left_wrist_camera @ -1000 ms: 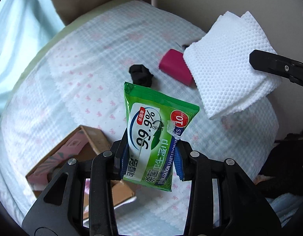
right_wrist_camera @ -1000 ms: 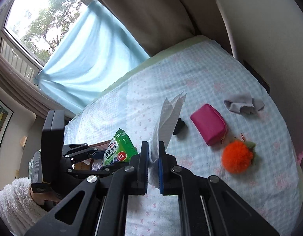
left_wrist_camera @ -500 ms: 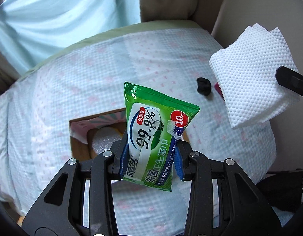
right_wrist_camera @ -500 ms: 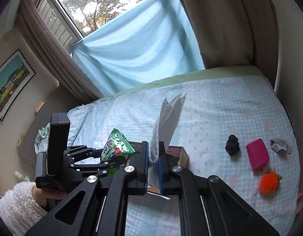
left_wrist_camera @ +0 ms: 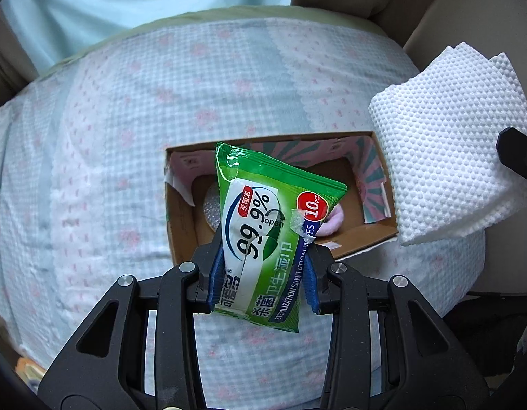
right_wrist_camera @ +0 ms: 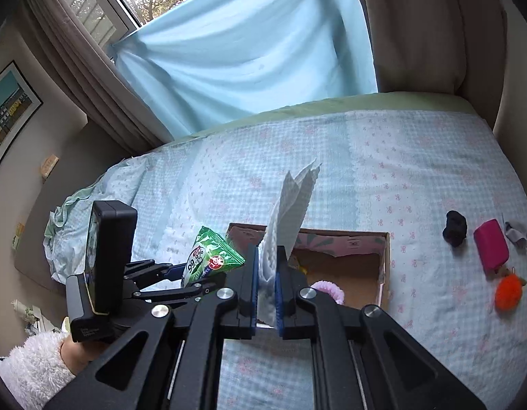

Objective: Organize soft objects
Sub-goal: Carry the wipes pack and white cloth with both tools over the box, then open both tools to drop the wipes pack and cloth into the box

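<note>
Box [left_wrist_camera: 181, 232] now under green wipes pk [left_wrist_camera: 266, 239]

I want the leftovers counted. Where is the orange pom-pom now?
In the right wrist view, the orange pom-pom lies on the bed at far right, just below the pink pouch, right of the cardboard box.

Left wrist view looks steeply down, close above the open cardboard box [left_wrist_camera: 181, 212]; right wrist view slants across the bed [right_wrist_camera: 417, 157], sharing that box [right_wrist_camera: 383, 249].

Now over the box [left_wrist_camera: 352, 239] with wipes [left_wrist_camera: 263, 239] and towel [left_wrist_camera: 451, 157], no longer beside it.
</note>
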A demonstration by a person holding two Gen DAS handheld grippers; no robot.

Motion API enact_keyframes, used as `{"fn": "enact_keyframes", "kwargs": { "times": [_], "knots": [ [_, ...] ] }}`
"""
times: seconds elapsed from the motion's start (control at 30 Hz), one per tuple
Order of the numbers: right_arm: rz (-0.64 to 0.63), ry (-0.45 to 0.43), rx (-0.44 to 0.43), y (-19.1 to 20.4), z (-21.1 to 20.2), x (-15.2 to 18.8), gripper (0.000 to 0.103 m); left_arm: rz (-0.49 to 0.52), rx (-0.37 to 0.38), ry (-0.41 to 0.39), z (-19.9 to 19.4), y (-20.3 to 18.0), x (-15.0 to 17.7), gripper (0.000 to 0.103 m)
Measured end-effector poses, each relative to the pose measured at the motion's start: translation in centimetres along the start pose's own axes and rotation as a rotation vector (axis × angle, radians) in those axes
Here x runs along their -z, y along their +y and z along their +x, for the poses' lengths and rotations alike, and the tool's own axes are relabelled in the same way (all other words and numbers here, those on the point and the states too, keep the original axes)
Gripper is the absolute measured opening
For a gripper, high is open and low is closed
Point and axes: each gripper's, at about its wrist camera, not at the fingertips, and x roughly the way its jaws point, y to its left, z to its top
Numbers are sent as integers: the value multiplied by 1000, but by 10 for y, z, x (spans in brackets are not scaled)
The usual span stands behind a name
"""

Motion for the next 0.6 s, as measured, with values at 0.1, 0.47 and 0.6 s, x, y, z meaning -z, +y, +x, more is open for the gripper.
{"fn": "enact_keyframes", "kwargs": {
  "times": [0.1,0.47,0.6],
  "knots": [
    [15,28,15,9,22,1,8,-3,-9,45,24,11,1,34],
    [71,202,71,-13,114,12,8,4,-2,202,110,22,-6,34],
    [91,266,71,-33,146,21,8,24,-3,223,127,20,-16,34]
  ]
}}
